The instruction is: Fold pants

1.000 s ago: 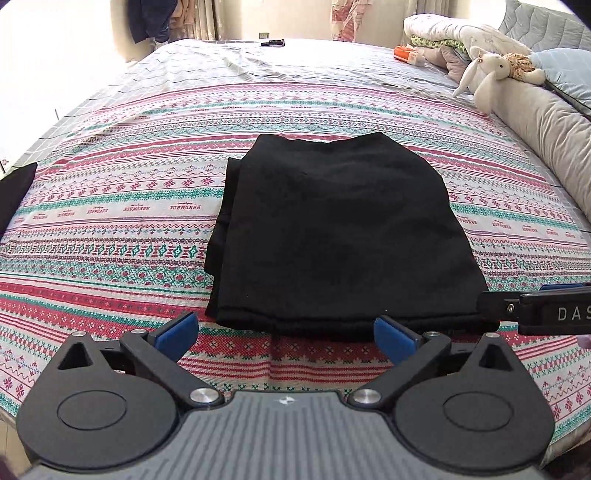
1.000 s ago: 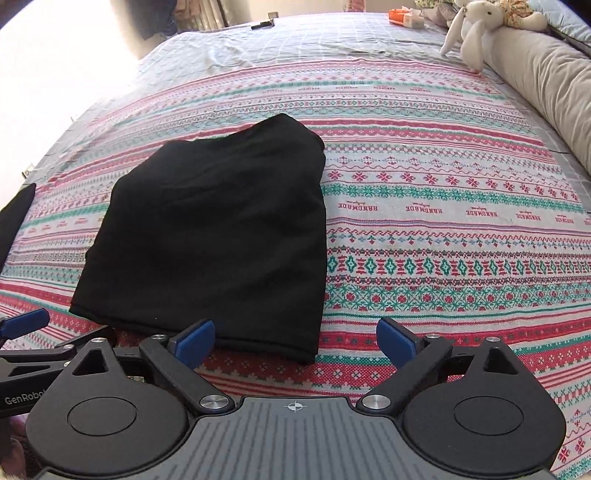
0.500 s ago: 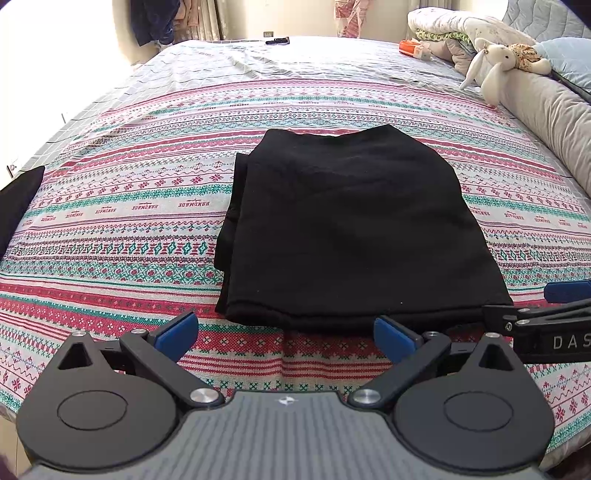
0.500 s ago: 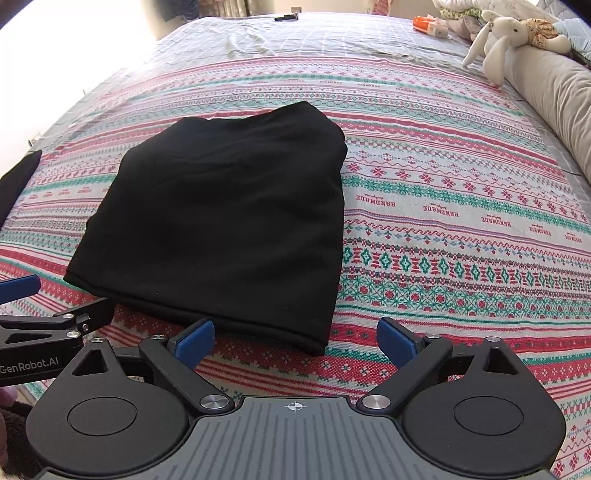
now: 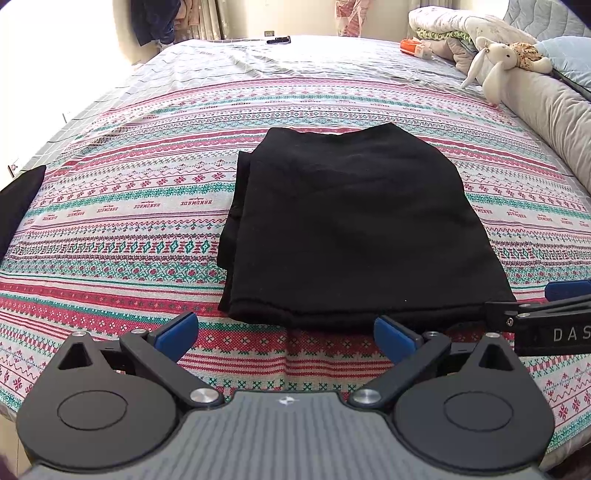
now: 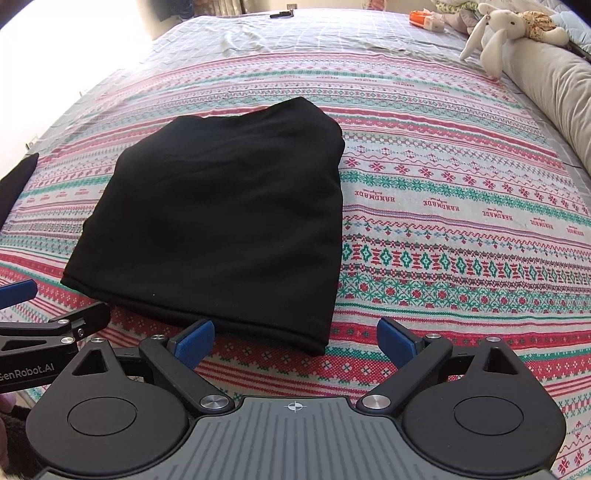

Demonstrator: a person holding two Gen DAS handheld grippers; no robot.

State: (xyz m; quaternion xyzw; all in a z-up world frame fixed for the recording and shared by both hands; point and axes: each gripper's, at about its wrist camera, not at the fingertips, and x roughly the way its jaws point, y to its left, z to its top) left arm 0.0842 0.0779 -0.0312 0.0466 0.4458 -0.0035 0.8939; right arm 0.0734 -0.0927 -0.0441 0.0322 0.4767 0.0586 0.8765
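Right now the black pants lie folded into a compact stack on the striped, patterned bedspread, about midway across the bed. Layered edges show along the stack's left side, and its near edge sits just beyond both grippers. The left gripper hovers at the near edge of the bed with its blue-padded jaws spread wide and nothing between them; the pants' near hem is just past its fingertips. The right gripper is likewise spread wide and empty, placed near the stack's near right corner, not touching the fabric as far as can be seen. Each gripper's side edges into the other's view. A white plush rabbit rests on a grey bolster at the far right, beside piled bedding. Another dark cloth lies at the bed's left edge.
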